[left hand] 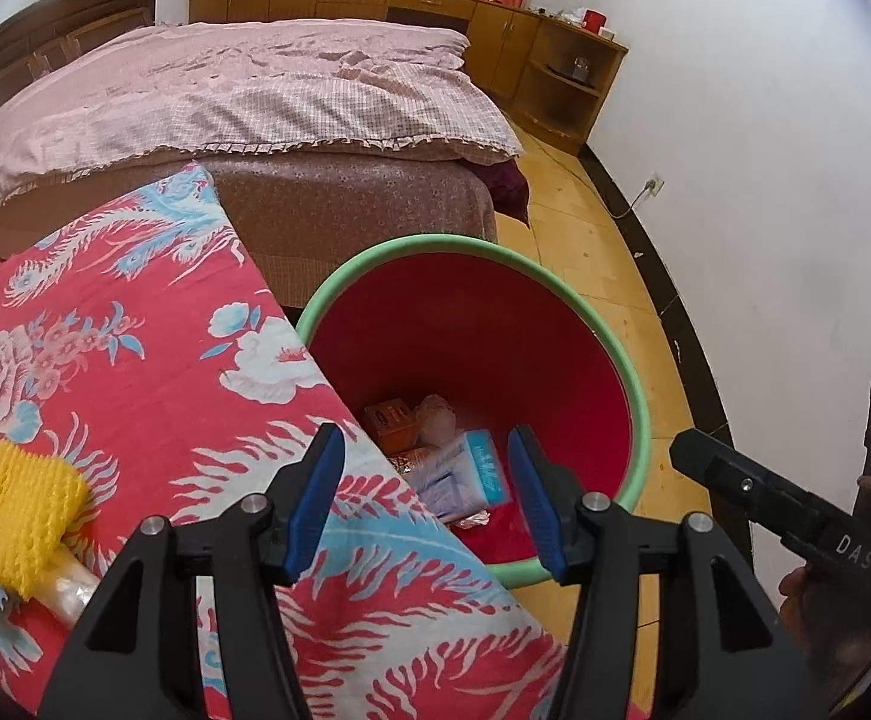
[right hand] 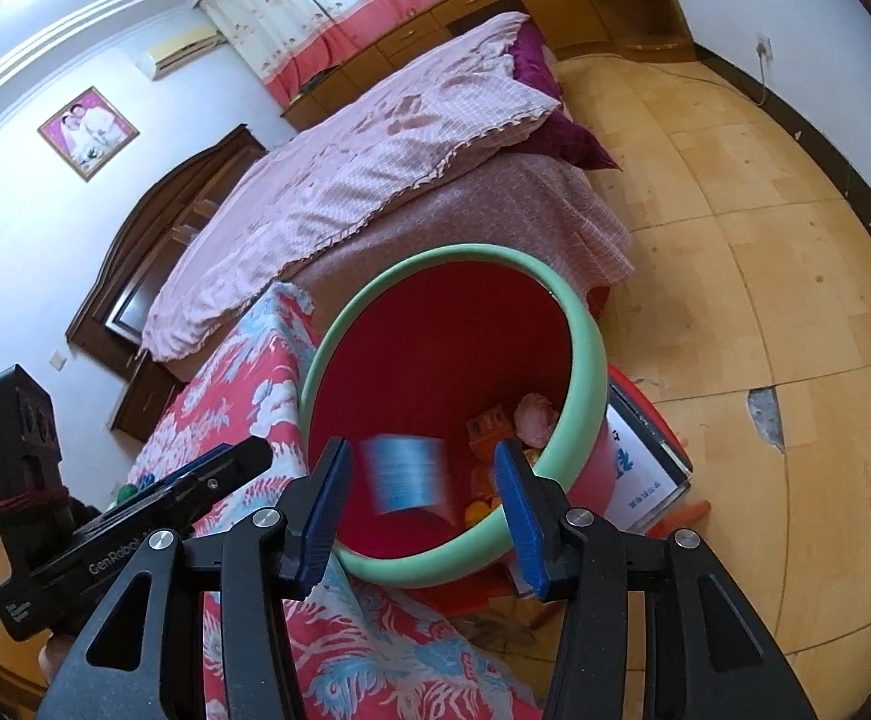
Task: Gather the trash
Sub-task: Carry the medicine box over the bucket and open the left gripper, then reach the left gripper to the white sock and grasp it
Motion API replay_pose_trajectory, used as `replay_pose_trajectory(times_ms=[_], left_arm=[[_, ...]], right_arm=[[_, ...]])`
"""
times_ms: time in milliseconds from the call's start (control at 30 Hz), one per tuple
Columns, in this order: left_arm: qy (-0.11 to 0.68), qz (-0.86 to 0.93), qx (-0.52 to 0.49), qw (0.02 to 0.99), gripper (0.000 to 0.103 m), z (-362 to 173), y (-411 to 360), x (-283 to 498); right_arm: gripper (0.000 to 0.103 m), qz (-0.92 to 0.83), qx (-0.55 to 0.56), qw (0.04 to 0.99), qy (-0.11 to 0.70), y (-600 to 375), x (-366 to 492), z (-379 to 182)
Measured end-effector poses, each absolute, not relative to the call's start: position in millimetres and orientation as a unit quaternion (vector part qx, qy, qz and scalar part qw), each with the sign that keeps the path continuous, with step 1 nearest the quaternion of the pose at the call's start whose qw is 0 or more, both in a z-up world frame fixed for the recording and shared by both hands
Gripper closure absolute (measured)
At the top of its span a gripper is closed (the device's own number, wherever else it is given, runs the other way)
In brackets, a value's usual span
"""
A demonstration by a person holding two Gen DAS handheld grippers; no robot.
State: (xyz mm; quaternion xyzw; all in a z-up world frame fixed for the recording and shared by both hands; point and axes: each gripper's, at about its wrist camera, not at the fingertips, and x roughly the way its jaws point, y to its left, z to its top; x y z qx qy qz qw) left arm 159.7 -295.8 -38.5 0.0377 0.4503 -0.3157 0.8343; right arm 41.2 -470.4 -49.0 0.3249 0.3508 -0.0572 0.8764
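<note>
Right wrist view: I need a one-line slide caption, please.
Open right gripper above the green-rimmed red bin, a blurred blue packet dropping between its jaws toward trash inside.

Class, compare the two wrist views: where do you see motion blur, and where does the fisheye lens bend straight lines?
Right wrist view: the blue packet over the red bin is smeared by motion blur; floor seams curve. Left wrist view: everything is sharp, including the trash in the bin; the dark baseboard bows along the wall.

left tongs [left hand: 426,501] are hanging open with nothing in them over the red bin [left hand: 627,384], blue packet [left hand: 483,471] and orange box [left hand: 393,417] sitting past the tips, yellow foam net [left hand: 18,516] off left on the flowery bench [left hand: 153,372].
</note>
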Motion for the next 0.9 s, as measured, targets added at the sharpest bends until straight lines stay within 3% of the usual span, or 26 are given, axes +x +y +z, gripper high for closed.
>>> replay_pose_trajectory(times_ms=[900], left_arm=[[0.423, -0.215, -0.034, 0.880, 0.046, 1, -154, 119]], right_arm=[[0.052, -0.002, 0.262, 0.903, 0.342, -375, 32, -8]])
